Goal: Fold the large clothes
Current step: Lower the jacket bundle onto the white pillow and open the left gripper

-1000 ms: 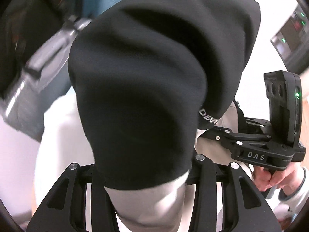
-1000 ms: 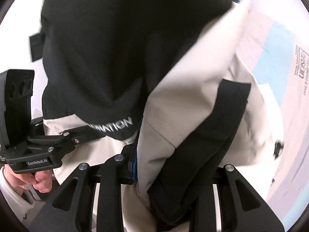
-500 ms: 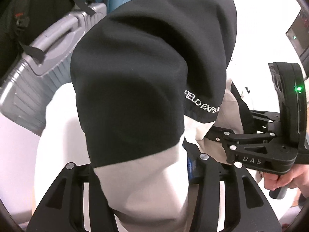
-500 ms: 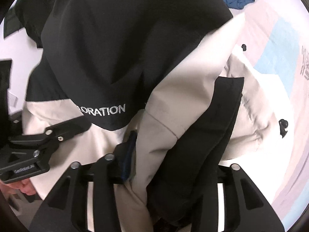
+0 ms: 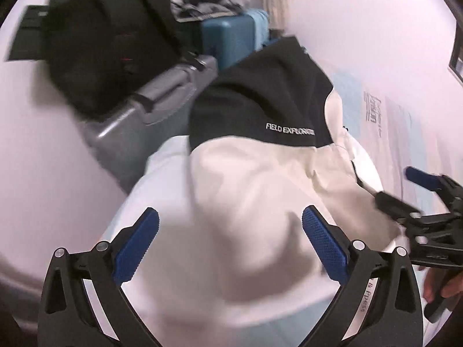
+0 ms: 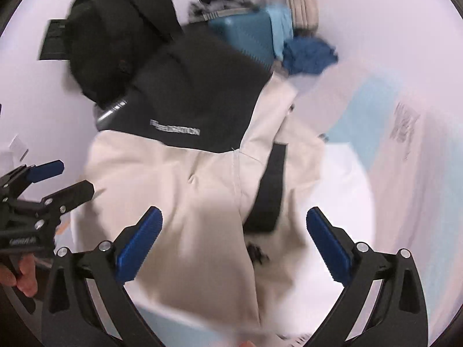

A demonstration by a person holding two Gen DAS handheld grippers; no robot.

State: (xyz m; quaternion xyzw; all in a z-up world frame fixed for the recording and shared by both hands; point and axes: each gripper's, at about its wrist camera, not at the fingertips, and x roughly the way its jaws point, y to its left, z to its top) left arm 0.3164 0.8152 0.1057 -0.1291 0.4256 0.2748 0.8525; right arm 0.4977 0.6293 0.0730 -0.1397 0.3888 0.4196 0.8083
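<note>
The jacket lies in a soft heap on a pale, printed sheet, its upper part matte black cloth and its lower part smooth cream fabric with shallow creases. A line of white stitched lettering runs along the black panel just above the seam where the two colours meet. In the right wrist view a black strap-like band crosses the cream cloth, and a small dark toggle sits below it. The left claw hangs over the cream part with its jaws opening — the ribbed blue pads stand wide apart on black angular arms, and the cloth lies below and between them without either pad pressing on it. The right claw is the same: jaws opening, blue pads spread to either side of the cream fabric, nothing clamped. Each claw shows in the other's view at the frame edge, with a hand wrapped round its handle. Behind the jacket stands a grey hard-shell suitcase with a moulded handle, a bulky black bag resting on top of it, and beside them a teal ribbed case. A crumpled blue garment lies just past the jacket's far edge — touching it or not, I cannot tell through the blur.
</note>
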